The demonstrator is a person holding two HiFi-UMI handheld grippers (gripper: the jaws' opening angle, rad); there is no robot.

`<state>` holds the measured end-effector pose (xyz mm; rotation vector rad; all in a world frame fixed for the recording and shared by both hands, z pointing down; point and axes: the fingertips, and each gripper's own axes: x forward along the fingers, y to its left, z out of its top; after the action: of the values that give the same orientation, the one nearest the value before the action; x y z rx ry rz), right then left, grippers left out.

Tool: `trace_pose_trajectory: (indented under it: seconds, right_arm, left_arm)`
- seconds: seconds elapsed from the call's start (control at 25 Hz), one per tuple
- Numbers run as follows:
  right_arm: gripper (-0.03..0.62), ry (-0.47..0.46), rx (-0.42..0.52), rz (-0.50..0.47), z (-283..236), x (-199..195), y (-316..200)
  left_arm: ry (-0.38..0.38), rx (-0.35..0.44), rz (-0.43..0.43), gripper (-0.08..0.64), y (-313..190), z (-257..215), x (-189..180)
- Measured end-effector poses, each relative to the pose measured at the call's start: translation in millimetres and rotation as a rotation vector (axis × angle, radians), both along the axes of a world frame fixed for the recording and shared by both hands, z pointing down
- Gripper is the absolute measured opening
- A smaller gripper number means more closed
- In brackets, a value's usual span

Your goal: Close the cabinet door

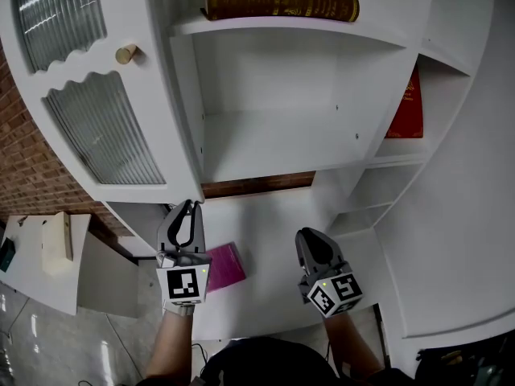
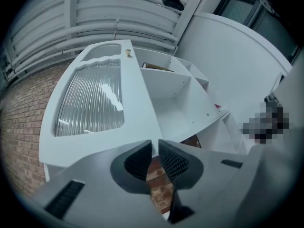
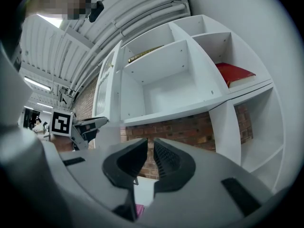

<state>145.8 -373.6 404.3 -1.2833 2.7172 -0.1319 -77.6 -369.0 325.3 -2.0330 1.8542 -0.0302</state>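
Observation:
The white cabinet door (image 1: 105, 135) stands swung open at the left, with ribbed glass panels and a round wooden knob (image 1: 126, 53). In the left gripper view the door (image 2: 95, 103) fills the left half, knob (image 2: 128, 52) at its top. My left gripper (image 1: 190, 206) sits just under the door's lower right corner; its jaws (image 2: 155, 144) are drawn to a thin slit with nothing between them. My right gripper (image 1: 310, 236) hangs further right, below the open shelf, apart from the door. Its jaws (image 3: 150, 141) are also together and empty.
The cabinet (image 1: 282, 135) has open white shelves. A brown book (image 1: 278, 2) lies on the top shelf and a red book (image 1: 406, 107) in the right compartment. A pink thing (image 1: 225, 265) lies low between the grippers. A white side table (image 1: 32, 280) stands at the lower left.

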Motion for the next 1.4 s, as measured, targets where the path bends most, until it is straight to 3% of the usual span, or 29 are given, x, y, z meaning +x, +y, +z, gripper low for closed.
trace_pose_trajectory:
  seconds: [0.68, 0.96, 1.4]
  right_arm:
    - [0.051, 0.010, -0.001, 0.036, 3, 0, -12]
    - [0.051, 0.016, -0.006, 0.050, 5, 7, -9]
    - [0.051, 0.022, -0.004, 0.044, 5, 8, 4]
  left_arm:
    - [0.039, -0.002, 0.010, 0.021, -28, 0, -12]
    - [0.036, 0.034, 0.002, 0.011, -33, -2, -17]
    - [0.053, 0.005, 0.013, 0.011, -33, 0, -18]
